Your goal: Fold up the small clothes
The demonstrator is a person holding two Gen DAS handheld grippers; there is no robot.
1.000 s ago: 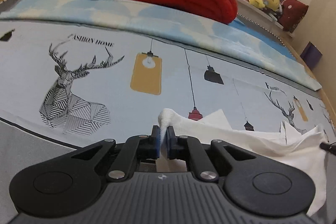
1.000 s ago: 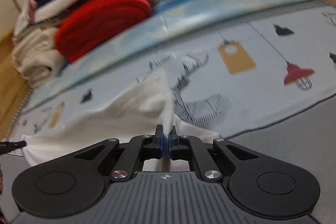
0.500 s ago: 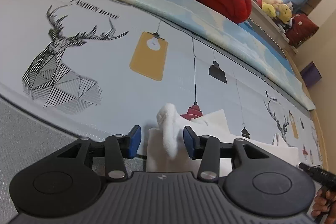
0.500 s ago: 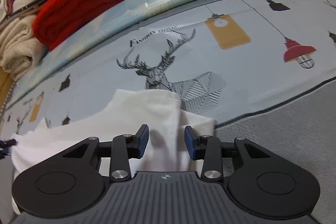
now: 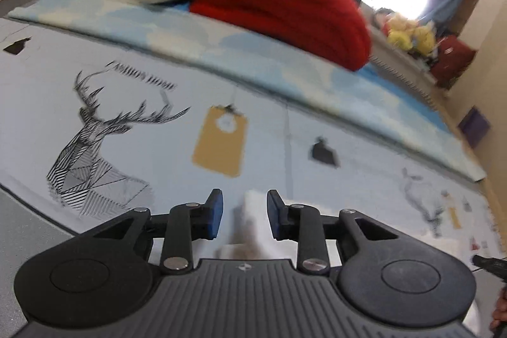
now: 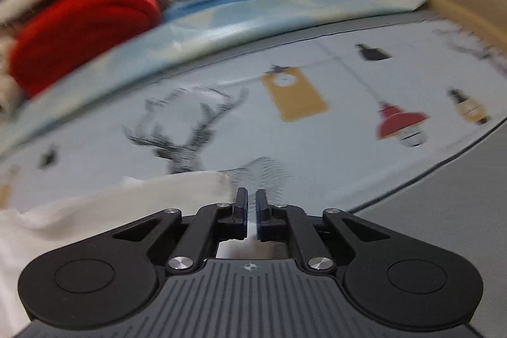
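The white cloth [image 5: 253, 220] lies on the printed sheet [image 5: 126, 103]. The left gripper [image 5: 244, 213] hangs low with jaws wide apart, a raised fold between them, ungripped. The right gripper [image 6: 250, 213] is nearly closed, just right of the cloth's [image 6: 111, 211] edge; whether it pinches anything is unclear.

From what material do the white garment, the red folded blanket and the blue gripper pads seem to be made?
White garment: soft cloth, probably cotton knit; matte, wrinkled, with a limp edge.
Red blanket: thick knit or fleece, likely; ribbed rolls, matte, though blurred.
Pads of the left gripper: seemingly rubber or soft plastic; smooth, dull blue faces on black plastic fingers.
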